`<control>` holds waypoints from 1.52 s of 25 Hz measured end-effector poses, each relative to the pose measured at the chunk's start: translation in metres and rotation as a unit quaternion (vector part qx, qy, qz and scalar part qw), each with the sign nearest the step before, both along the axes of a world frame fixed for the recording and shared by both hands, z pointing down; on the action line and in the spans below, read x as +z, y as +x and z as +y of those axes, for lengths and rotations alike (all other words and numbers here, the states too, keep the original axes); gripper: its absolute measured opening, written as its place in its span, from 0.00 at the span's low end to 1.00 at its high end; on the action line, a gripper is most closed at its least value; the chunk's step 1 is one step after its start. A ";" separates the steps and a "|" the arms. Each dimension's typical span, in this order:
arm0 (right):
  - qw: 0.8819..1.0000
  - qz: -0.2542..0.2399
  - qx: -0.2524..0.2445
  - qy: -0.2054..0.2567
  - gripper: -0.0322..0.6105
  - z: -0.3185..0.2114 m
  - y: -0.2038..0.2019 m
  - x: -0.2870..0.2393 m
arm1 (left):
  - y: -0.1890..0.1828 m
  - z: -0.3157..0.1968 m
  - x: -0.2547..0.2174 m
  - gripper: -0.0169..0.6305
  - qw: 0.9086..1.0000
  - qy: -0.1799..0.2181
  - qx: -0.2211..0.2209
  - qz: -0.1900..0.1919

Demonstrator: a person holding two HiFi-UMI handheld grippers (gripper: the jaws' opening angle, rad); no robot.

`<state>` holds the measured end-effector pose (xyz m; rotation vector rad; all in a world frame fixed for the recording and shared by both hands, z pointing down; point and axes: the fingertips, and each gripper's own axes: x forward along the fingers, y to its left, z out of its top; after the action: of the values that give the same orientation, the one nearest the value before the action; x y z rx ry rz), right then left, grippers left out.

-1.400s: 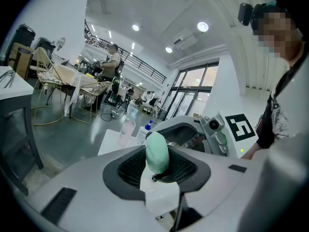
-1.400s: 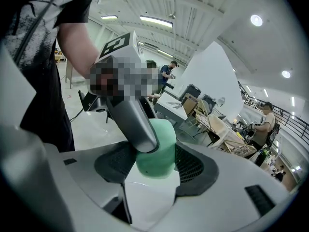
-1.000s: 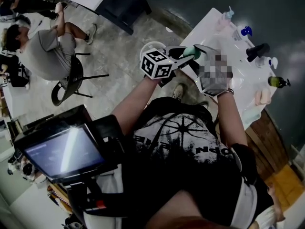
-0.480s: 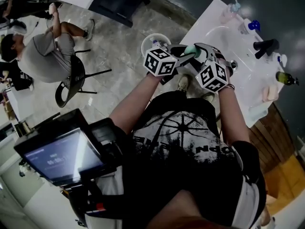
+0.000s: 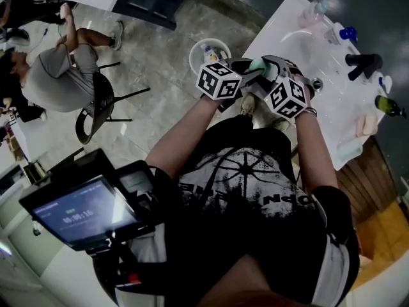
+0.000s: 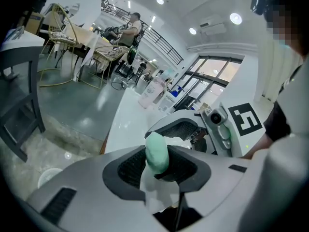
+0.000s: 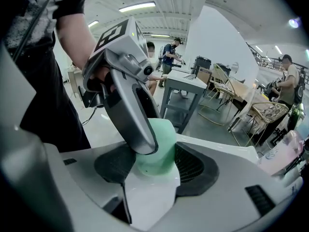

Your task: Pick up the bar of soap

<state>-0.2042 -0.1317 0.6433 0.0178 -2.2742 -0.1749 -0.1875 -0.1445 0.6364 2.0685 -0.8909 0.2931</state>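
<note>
We have the soap (image 5: 257, 65) lifted, clear of the counter (image 5: 281, 24); the left gripper (image 6: 155, 166) is clamped on it, and the right gripper (image 7: 154, 161) seems so too; the pick-up looks done; next calls for a firm, even squeeze.

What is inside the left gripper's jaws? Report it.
A green bar of soap, pinched by the left gripper; the right gripper clamps it too. Part of it is covered by the jaws.

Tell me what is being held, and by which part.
The green soap bar: the left gripper pinches its flat faces, and the right gripper appears to clamp its narrow edges.
</note>
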 end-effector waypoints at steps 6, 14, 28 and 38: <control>1.000 0.006 -0.015 -0.001 0.46 0.001 -0.006 0.008 | -0.009 0.001 0.010 0.25 0.999 -0.002 0.013 -0.045; 1.000 0.008 -0.025 -0.005 0.46 0.004 -0.008 0.014 | -0.019 0.000 0.020 0.32 0.994 0.009 0.029 -0.107; 1.000 0.004 -0.008 -0.017 0.47 0.004 -0.009 0.012 | -0.031 -0.004 0.019 0.48 0.989 0.028 0.011 -0.144; 1.000 -0.023 0.006 -0.002 0.47 0.004 -0.010 -0.020 | -0.038 -0.005 -0.014 0.48 0.987 0.072 -0.011 -0.144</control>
<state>-0.2141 -0.1278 0.6234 0.0324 -2.3195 -0.1647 -0.2257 -0.1498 0.6221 2.1822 -1.1364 0.5390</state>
